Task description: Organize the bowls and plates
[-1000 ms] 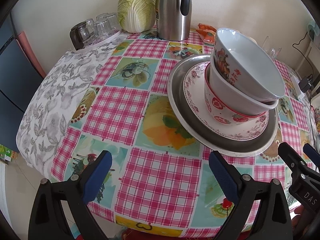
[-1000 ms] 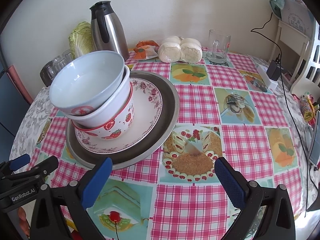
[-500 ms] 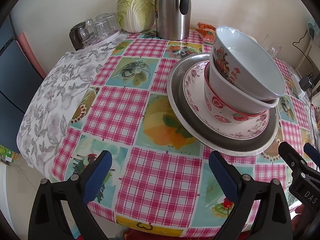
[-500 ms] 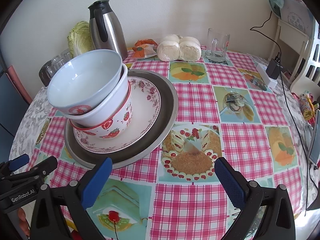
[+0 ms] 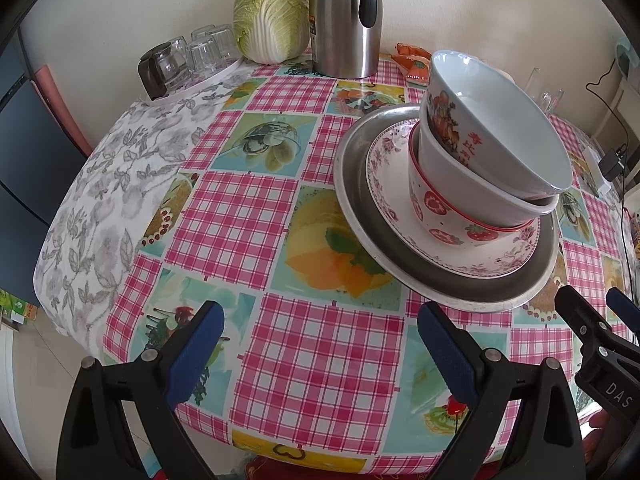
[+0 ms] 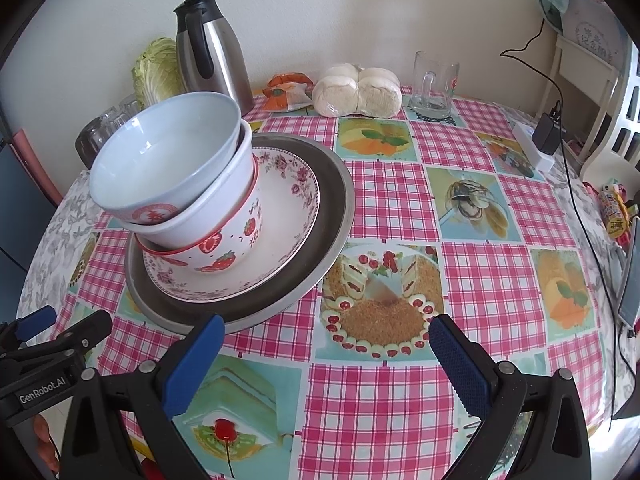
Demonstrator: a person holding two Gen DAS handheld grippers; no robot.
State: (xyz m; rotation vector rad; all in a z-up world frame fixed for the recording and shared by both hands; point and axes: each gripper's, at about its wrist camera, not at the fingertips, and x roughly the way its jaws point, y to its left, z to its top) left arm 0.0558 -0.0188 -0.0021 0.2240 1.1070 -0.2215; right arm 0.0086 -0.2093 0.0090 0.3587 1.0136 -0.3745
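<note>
Stacking looks finished, so both grippers, left gripper [image 5: 318, 354] and right gripper [image 6: 322, 360], hover with fingers spread empty before the tilted bowl stack [image 6: 176, 196] on the steel tray [image 6: 332, 216], which likely needs straightening next.

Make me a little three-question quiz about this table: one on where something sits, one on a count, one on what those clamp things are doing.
1. Where does the steel thermos jug stand?
A. at the back of the table by the wall, beside the napa cabbage
B. on the metal tray
C. on the floor

2. How many bowls are stacked on the floral plate?
A. one
B. three
C. five

3. What state are the left gripper and right gripper in?
A. both clamped on the top bowl
B. one holds the glass mug
C. both open, holding nothing

Answers:
1 A, it stands by the wall next to the cabbage.
2 B, a blue-grey bowl, a white bowl and a strawberry bowl nest together above the metal tray.
3 C, each pair of blue pads stands wide apart over bare tablecloth.
</note>
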